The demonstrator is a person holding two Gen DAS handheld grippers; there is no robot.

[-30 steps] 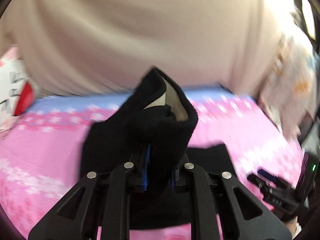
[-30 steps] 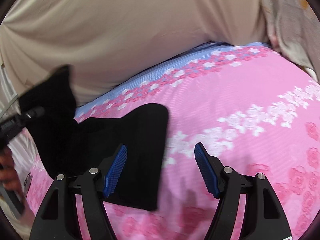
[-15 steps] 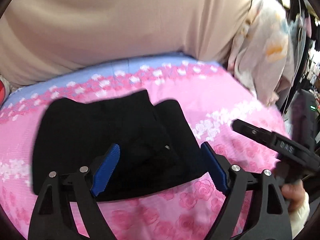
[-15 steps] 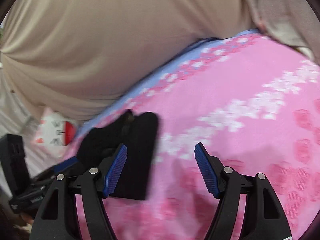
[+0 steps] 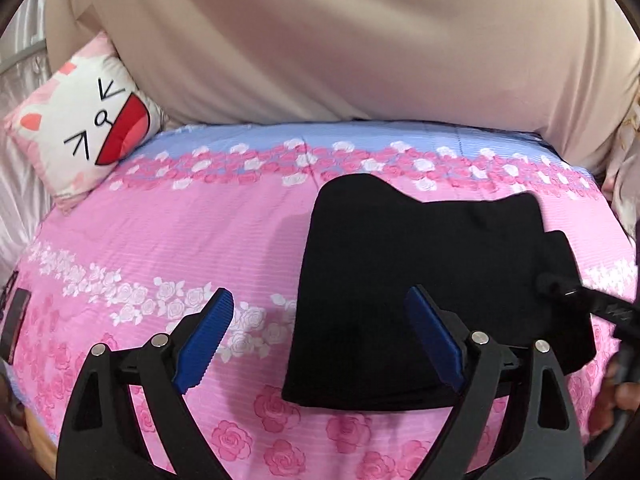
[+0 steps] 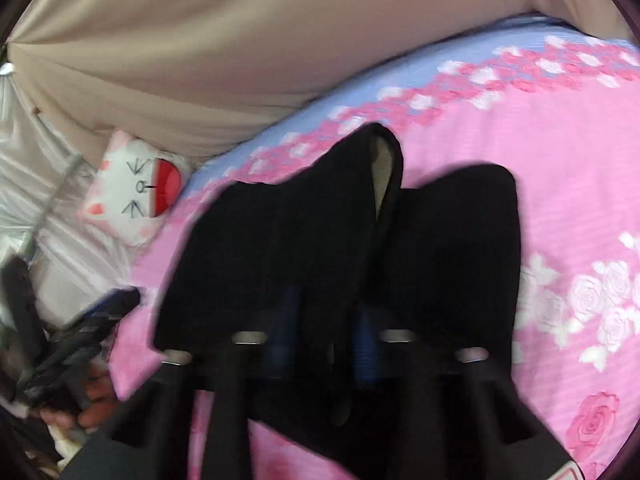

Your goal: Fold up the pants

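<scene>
The black pants (image 5: 424,272) lie folded into a compact block on the pink flowered bedspread (image 5: 160,248). My left gripper (image 5: 320,344) is open and empty, hovering at the block's near left edge. In the right wrist view, my right gripper (image 6: 326,344) is shut on a raised fold of the black pants (image 6: 304,232), whose tan lining shows at the top. The frame is blurred. The right gripper's arm also shows in the left wrist view (image 5: 592,304), at the pants' right edge.
A white and pink cat-face pillow (image 5: 88,124) sits at the bed's far left corner. A beige cover (image 5: 340,40) rises behind the bed. A light printed cloth (image 5: 624,160) hangs at the right. White plastic sheeting (image 6: 48,200) lies left of the bed.
My left gripper let go of the raised fold, opened and drew back left. My right gripper moved left onto the pants and shut on a fold.
</scene>
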